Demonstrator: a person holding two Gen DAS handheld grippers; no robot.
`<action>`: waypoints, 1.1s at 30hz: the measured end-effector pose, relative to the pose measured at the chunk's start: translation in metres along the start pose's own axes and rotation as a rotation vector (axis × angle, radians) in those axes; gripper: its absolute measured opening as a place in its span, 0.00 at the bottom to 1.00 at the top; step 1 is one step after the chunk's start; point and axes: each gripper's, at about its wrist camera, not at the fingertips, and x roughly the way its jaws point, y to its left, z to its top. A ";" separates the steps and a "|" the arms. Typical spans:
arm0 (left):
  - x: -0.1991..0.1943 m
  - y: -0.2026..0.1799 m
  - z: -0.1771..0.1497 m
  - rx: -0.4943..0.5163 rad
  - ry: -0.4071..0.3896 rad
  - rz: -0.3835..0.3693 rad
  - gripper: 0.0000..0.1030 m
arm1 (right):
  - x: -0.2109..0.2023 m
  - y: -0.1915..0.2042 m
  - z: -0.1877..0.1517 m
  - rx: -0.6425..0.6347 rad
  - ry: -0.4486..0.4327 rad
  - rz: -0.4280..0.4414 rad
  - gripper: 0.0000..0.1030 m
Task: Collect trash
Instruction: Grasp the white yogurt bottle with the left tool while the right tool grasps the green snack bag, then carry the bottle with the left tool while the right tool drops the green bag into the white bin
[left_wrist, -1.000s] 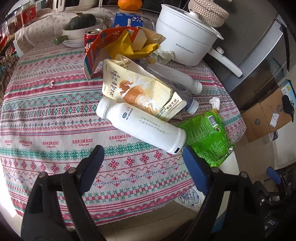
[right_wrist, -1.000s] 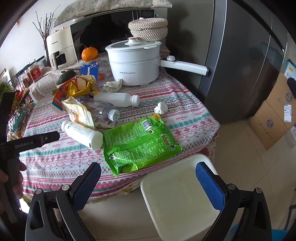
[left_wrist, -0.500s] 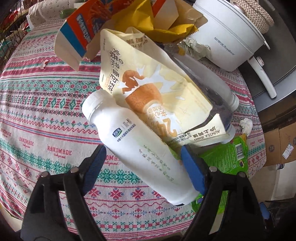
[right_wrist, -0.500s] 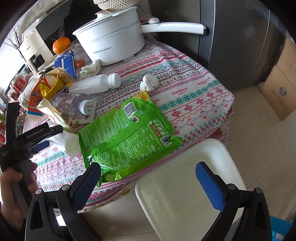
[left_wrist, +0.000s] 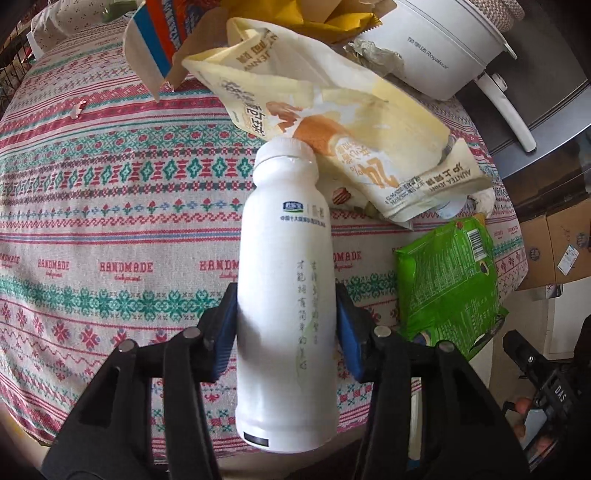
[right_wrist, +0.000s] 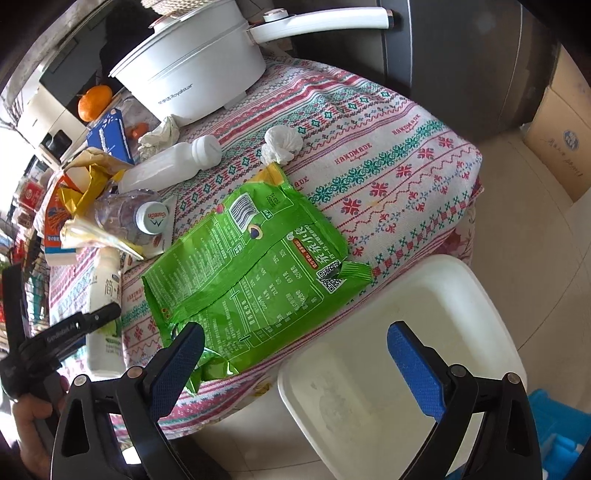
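Observation:
My left gripper (left_wrist: 286, 325) is shut on a white plastic bottle (left_wrist: 286, 280), its blue pads on both sides of the body, cap pointing away. The bottle also shows in the right wrist view (right_wrist: 105, 295). A cream snack bag (left_wrist: 332, 122) lies just beyond the cap. A green snack bag (right_wrist: 251, 266) lies at the table's near edge. My right gripper (right_wrist: 295, 354) is open and empty, over the green bag's edge and a white bin (right_wrist: 402, 354) beside the table. A second white bottle (right_wrist: 170, 166), a clear bottle (right_wrist: 129, 214) and a tissue ball (right_wrist: 280, 142) lie further back.
A white electric pot (right_wrist: 192, 70) with a long handle stands at the back of the patterned tablecloth (left_wrist: 92, 206). A torn orange carton (left_wrist: 162, 40) and yellow wrapper lie behind the cream bag. Cardboard boxes (right_wrist: 561, 129) stand on the floor to the right.
My left gripper has closed on the white bottle and turned it lengthwise between the fingers. My right gripper has moved closer to the green bag and the bin, still open.

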 end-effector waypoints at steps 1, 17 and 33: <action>-0.005 0.002 -0.003 0.016 -0.005 -0.006 0.49 | 0.003 -0.002 0.001 0.025 0.004 0.028 0.87; -0.082 0.031 -0.047 0.181 -0.115 -0.056 0.49 | 0.024 -0.011 -0.008 0.136 0.009 0.151 0.07; -0.115 -0.004 -0.075 0.374 -0.206 -0.152 0.49 | -0.104 -0.017 -0.031 -0.021 -0.290 0.062 0.04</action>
